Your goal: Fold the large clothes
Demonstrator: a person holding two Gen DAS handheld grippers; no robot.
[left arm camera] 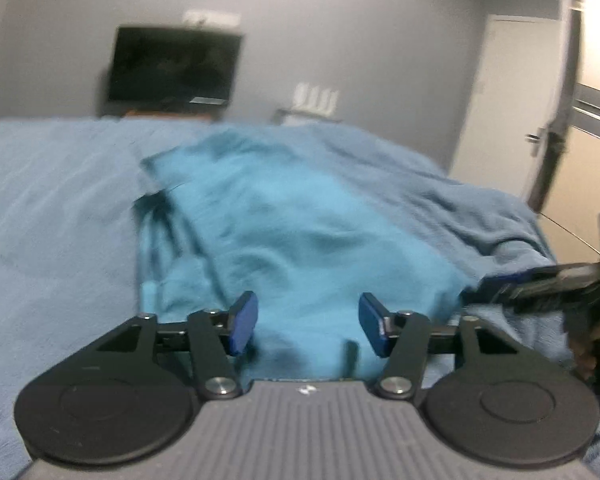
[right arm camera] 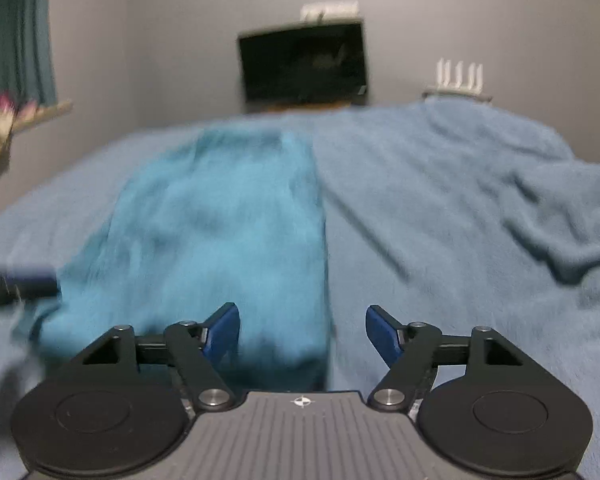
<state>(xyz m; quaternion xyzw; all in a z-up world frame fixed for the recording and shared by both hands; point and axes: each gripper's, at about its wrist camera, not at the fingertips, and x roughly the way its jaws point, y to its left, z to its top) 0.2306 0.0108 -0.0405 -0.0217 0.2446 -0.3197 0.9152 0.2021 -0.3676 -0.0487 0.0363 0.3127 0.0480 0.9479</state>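
Note:
A bright teal garment (left arm camera: 300, 236) lies lengthwise on the bed, folded into a long strip; it also shows in the right wrist view (right arm camera: 220, 232). My left gripper (left arm camera: 308, 322) is open and empty, just above the garment's near end. My right gripper (right arm camera: 302, 332) is open and empty over the garment's near right edge. The right gripper also shows at the right edge of the left wrist view (left arm camera: 540, 280), beside the garment's near right corner. The left gripper's tip shows at the left edge of the right wrist view (right arm camera: 20, 280).
A grey-blue blanket (right arm camera: 460, 220) covers the bed and bunches into folds at the right. A dark TV (left arm camera: 174, 66) hangs on the far wall, a white router (right arm camera: 458, 76) beside it. A door (left arm camera: 500, 92) stands at the right. Curtains (right arm camera: 16, 32) hang at the left.

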